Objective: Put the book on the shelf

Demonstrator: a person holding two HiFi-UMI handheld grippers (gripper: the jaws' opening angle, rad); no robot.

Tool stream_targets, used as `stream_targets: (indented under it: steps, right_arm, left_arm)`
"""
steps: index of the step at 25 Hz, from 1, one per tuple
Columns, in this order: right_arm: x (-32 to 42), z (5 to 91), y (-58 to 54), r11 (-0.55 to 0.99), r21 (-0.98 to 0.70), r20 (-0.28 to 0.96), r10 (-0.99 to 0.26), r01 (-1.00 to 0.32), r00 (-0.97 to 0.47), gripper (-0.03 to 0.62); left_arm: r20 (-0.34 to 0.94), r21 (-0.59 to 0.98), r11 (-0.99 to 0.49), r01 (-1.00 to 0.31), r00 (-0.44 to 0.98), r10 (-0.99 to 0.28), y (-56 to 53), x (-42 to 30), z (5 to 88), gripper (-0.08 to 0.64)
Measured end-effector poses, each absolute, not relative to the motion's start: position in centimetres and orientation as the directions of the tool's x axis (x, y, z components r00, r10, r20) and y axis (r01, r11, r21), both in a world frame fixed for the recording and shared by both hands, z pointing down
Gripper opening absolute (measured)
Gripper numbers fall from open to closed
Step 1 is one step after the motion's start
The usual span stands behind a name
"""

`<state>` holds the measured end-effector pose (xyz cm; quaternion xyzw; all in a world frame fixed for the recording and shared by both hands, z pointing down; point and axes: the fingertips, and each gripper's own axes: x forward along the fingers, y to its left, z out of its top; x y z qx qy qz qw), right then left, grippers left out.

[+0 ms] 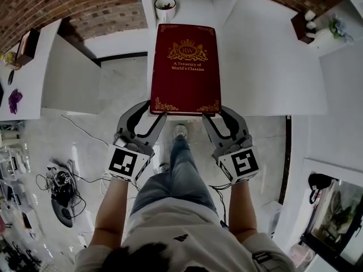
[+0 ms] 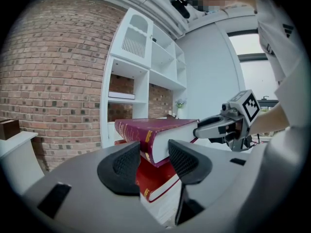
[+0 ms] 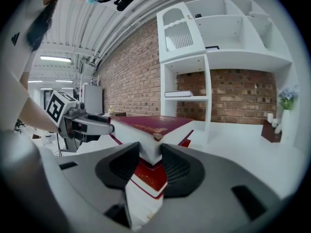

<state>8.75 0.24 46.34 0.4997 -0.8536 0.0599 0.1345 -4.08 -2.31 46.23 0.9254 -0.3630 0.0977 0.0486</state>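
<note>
**A:** What is hidden or hard to make out?

**B:** The two near corners of the book (image 1: 185,67) sit under the fingers. The left gripper (image 1: 152,111) is closed on the near left corner, one pad on the spine and the other on the page edge. The right gripper (image 1: 216,112) pinches the near right corner. A second red cover (image 2: 153,176) shows between the jaws beneath the book. Whether it is another book or a reflection, I cannot tell. The head view cuts off the shelf (image 3: 187,72) at its far edge.

**A:** Edges and room?

**B:** The book lies flat, its near edge about level with the near edge of the white top (image 1: 255,67), which runs on wide to the right. A cup (image 1: 165,4) stands near the book's far left corner. The shelf's compartments are open-fronted, and one holds a flat item (image 3: 179,94).

**A:** Any writing?

**B:** Gold on the cover: an "RW" crest, then "A Treasury of World's Classics".
</note>
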Motion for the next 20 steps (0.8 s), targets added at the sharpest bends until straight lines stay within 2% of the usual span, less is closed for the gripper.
stream_targets:
  steps: [20]
  right_arm:
    - [9.2,38.9,2.2,0.452,0.101,0.199,-0.882,-0.886,-0.427,0.144]
  left_arm:
    - [0.097,-0.023,-0.739,-0.673,0.735,-0.672,-0.6,-3.8,38.9,0.189]
